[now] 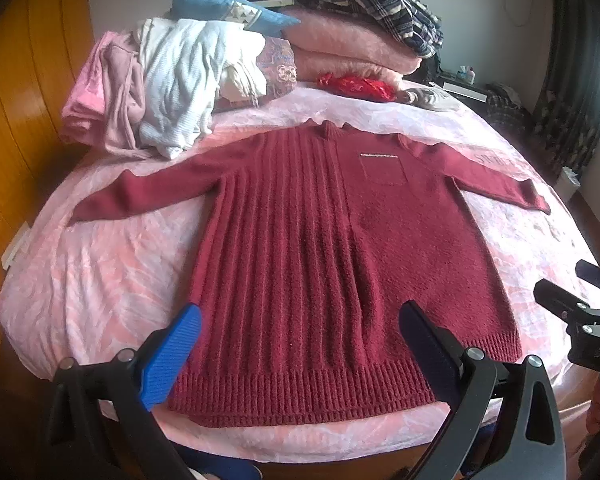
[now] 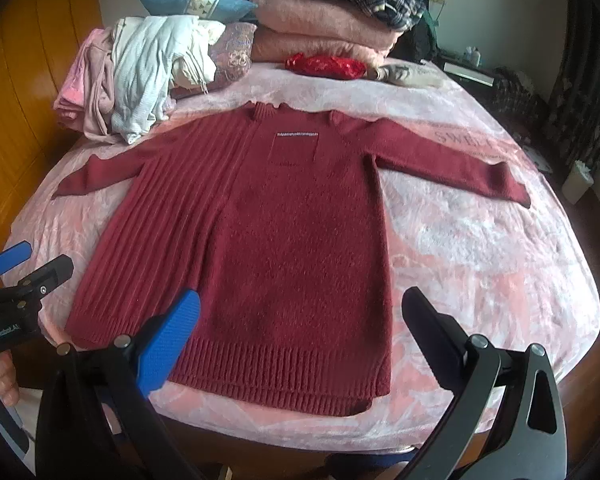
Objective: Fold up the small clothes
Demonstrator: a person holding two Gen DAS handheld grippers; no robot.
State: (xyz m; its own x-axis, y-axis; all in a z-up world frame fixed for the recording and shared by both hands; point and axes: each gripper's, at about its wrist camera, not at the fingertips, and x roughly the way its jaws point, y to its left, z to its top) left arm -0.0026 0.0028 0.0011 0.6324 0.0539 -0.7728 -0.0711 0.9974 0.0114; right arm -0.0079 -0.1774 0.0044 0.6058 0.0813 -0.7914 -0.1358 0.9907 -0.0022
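A dark red knit sweater point(image 1: 332, 248) lies flat and face up on the pink bedspread point(image 1: 100, 280), sleeves spread to both sides, hem toward me. It also shows in the right wrist view point(image 2: 260, 240). My left gripper point(image 1: 300, 344) is open and empty, hovering over the hem near its middle. My right gripper point(image 2: 300, 340) is open and empty, over the hem's right part. The right gripper also shows at the right edge of the left wrist view point(image 1: 580, 312), and the left gripper at the left edge of the right wrist view point(image 2: 20, 276).
A pile of white and pink clothes point(image 1: 160, 84) sits at the back left of the bed. Folded pink blankets with a plaid garment point(image 1: 360, 28), a blue pillow point(image 1: 228, 8) and a red item point(image 1: 356, 86) lie at the back. A wooden wall point(image 1: 20, 120) is left.
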